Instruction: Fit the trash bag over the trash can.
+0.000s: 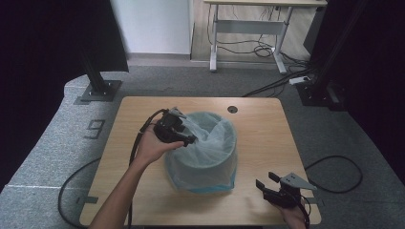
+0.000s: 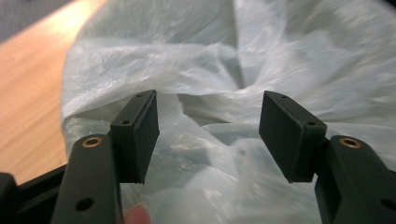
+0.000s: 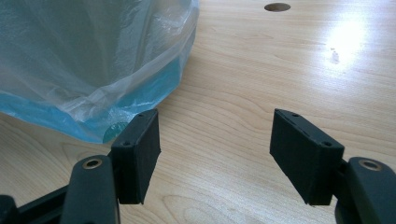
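Observation:
A blue bin (image 1: 210, 187) stands mid-table, lined and draped with a thin translucent white bag (image 1: 210, 145). My left gripper (image 1: 189, 140) is at the bin's left rim, its jaws reaching over the bag's mouth. In the left gripper view the left gripper (image 2: 210, 140) stands open, with crumpled bag film (image 2: 219, 70) behind and between the pads, which do not press on it. My right gripper (image 1: 266, 180) rests low near the table's front right corner, away from the bin. In the right gripper view the right gripper (image 3: 215, 154) is open over bare wood, with the bin (image 3: 154, 86) and bag (image 3: 84, 46) to its upper left.
The wooden table (image 1: 267, 129) has a round cable hole (image 1: 232, 109) behind the bin. Black stand bases (image 1: 99, 90) sit on the carpet beyond the far corners. Cables (image 1: 334, 174) loop on the floor at both sides. A desk frame (image 1: 248, 28) stands at the back.

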### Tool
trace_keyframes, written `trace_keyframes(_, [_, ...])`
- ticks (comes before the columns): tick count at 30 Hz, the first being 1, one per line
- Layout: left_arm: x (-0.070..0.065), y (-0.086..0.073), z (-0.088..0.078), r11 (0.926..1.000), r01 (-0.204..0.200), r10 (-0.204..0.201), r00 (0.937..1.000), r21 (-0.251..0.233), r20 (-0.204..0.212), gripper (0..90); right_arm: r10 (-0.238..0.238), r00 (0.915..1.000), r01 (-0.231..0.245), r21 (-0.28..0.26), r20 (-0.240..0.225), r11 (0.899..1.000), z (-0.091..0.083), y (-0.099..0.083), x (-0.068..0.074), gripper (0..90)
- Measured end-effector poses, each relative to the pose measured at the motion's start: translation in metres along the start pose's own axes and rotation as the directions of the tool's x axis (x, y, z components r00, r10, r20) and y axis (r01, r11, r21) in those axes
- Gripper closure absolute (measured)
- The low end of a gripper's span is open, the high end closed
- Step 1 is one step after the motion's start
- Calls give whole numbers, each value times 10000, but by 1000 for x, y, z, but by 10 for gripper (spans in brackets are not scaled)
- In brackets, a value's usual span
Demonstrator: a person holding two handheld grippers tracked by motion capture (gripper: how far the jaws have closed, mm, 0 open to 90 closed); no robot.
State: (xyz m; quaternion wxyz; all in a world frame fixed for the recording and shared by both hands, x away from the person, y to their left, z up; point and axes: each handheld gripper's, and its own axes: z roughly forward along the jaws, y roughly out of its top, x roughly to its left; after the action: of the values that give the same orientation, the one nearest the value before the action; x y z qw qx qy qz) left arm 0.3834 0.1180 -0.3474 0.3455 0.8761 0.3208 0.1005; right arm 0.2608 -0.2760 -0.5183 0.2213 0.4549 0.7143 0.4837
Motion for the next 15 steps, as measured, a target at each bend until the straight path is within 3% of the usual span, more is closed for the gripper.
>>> trace_keyframes(8, [-6, -27, -22, 9930, -181, 174, 9998, -1168, -65, 372, 28, 9999, -27, -18, 116, 10000, 0, 0, -2, 325])
trace_keyframes(15, [-3, -59, -42, 9787, -137, 64, 9993, -2047, -361, 376, 41, 9998, -43, 112, 180, 9999, 1, -1, -3, 325])
